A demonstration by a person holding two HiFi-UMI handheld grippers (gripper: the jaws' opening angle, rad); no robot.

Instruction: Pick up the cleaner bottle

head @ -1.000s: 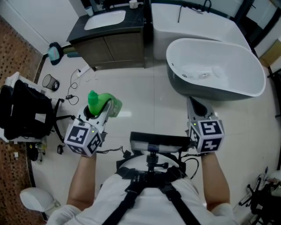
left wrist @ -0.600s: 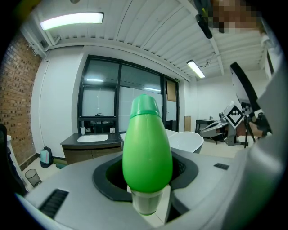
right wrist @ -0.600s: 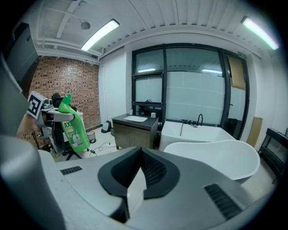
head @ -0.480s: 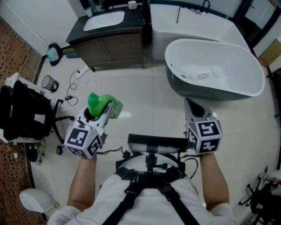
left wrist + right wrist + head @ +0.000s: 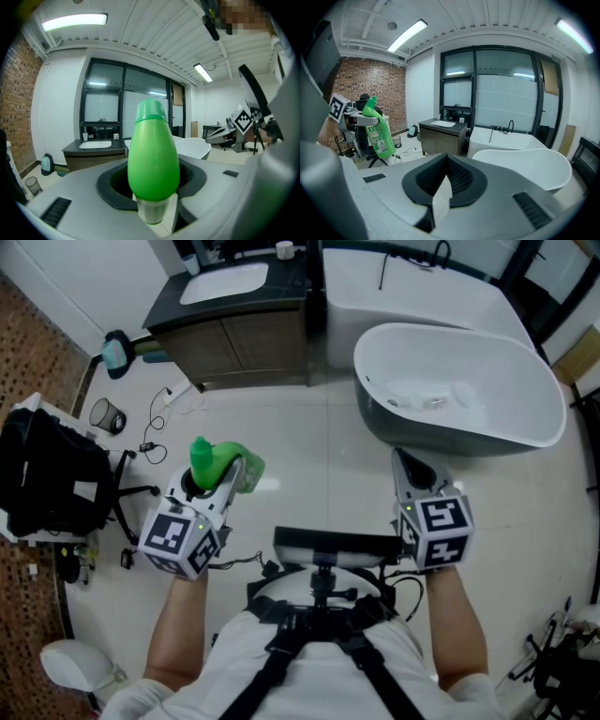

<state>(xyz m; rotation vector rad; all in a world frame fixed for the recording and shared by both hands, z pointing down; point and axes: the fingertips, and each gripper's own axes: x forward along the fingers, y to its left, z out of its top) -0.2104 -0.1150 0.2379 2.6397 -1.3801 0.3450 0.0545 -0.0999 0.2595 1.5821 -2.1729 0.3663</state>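
Cleaner bottle upright; cap upward

Glossy green plastic cleaner bottle — matt grey plastic left gripper; glossy white bathtub, polished pale floor.

We've got a pale tile floor. Standing on it: tub at upper right, counter just left of it, wire bin and loose cables further left. Black bag stand at the left edge, by brown carpet.
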